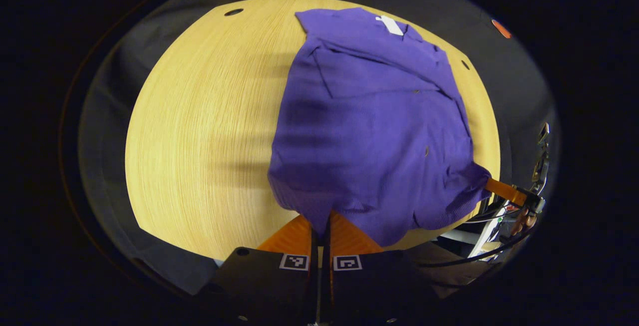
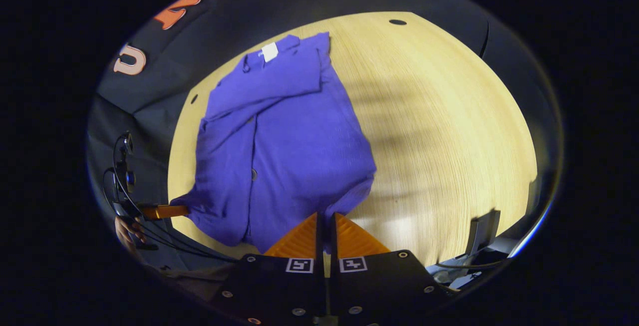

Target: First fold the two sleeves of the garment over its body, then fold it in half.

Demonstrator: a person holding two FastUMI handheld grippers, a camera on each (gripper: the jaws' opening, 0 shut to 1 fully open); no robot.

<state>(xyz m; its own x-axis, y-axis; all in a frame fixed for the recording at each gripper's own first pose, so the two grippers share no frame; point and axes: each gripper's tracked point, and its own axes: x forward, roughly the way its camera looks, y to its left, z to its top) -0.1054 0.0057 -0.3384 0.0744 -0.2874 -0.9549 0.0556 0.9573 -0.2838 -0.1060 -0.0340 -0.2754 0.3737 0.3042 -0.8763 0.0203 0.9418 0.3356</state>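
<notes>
Purple garment [image 1: 369, 131], blank white neck label [image 1: 390, 24]; left gripper [image 1: 322, 223] and right gripper [image 2: 327, 221] fingers clamp hem.

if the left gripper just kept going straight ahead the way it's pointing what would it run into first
The purple garment. The left gripper is already shut on its near hem, so pushing on would likely bunch the cloth along the wooden table.
</notes>
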